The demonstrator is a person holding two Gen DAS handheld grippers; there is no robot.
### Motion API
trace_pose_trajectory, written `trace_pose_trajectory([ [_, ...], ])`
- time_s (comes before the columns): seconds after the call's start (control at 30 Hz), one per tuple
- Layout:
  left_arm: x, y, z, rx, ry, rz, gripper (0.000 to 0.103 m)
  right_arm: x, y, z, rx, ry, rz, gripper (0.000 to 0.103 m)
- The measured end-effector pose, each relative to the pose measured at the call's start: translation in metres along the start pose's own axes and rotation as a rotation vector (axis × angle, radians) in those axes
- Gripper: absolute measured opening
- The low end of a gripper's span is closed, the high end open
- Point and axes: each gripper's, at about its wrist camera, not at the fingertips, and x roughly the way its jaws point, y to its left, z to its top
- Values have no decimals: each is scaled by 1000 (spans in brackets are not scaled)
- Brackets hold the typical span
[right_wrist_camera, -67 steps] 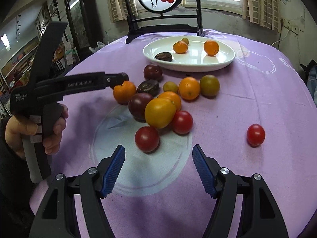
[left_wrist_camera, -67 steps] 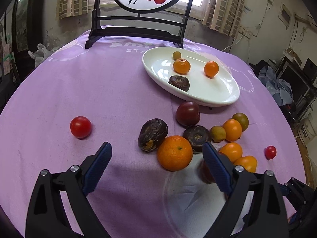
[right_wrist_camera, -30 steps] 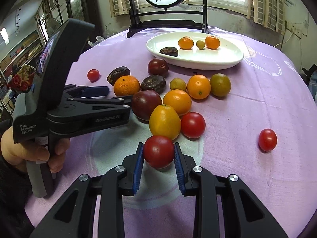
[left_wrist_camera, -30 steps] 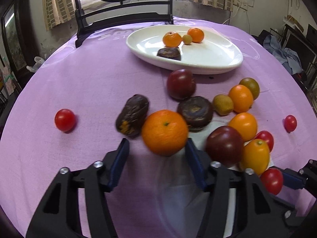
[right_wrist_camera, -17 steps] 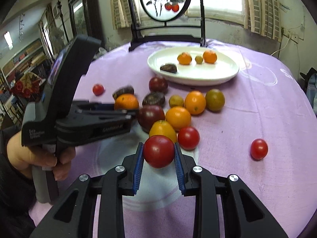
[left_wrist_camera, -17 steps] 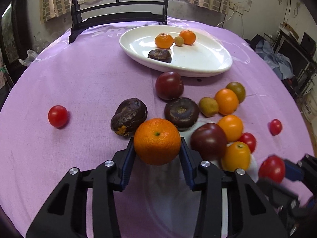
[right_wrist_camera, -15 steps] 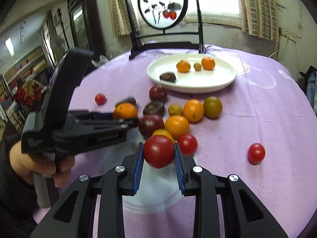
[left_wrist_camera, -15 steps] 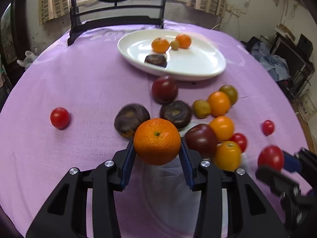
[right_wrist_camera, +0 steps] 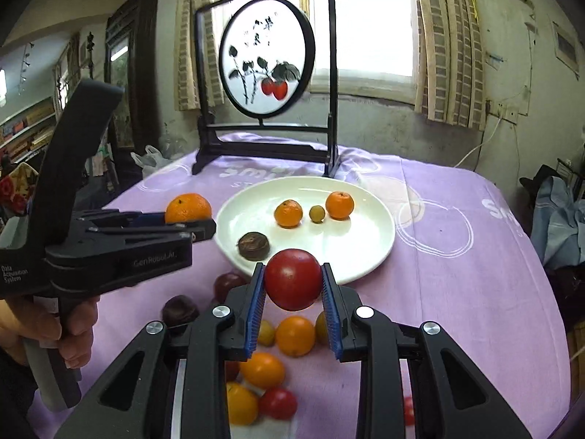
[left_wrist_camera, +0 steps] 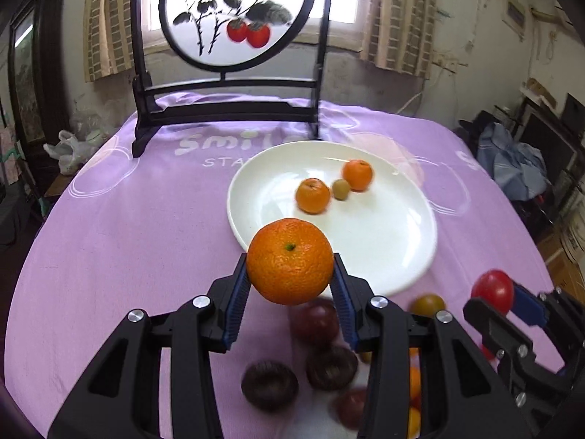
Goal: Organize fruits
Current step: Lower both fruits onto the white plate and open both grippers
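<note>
An orange [left_wrist_camera: 290, 261] is being clamped between the pads of the left tongs [left_wrist_camera: 290, 285], clear of the purple-covered worktop [left_wrist_camera: 128, 226], and a red tomato [right_wrist_camera: 293, 279] is being gripped in the same way by the right tongs [right_wrist_camera: 293, 294]. Just ahead of both tongs a white plate [right_wrist_camera: 369, 252] is being seen with two small oranges, a small green fruit and a dark wrinkled fruit [right_wrist_camera: 253, 244] on it. Below the tongs, loose fruits are lying on the worktop.
</note>
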Motion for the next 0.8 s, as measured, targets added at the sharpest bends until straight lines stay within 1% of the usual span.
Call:
trace_pose_trajectory([
  [0.1,29,5,11,-29,46,10,42,29,-7,6,22,53,3,30],
  [0.2,52,8,17,-33,72,26,42,54,-12,10,34,99,7,30],
  [0.3,70,10,21,-43,92,30,42,70,-14,12,40,129,4,31],
  [0.33,75,11,23,-54,101,23,43,75,-14,14,46,134,6,34],
  [0.37,79,11,24,-67,110,10,45,77,-14,15,51,138,9,51],
  [0.4,81,12,24,-79,113,-5,48,78,-14,16,57,130,-2,61],
  [0.43,80,11,25,-83,106,-18,57,77,-14,16,59,116,-9,68],
  [0.47,78,10,24,-79,95,-21,63,75,-14,15,57,107,-8,68],
  [0.53,67,8,22,-61,61,0,74,70,-14,13,47,106,8,68],
  [0.63,51,7,16,-33,31,3,77,57,-18,9,70,96,18,68],
  [0.67,45,9,13,-28,29,1,80,53,-20,6,81,96,29,68],
  [0.73,32,14,4,-29,19,2,86,45,-22,1,89,98,33,68],
  [0.8,20,20,-8,-36,5,7,87,36,-22,-7,86,106,35,68],
])
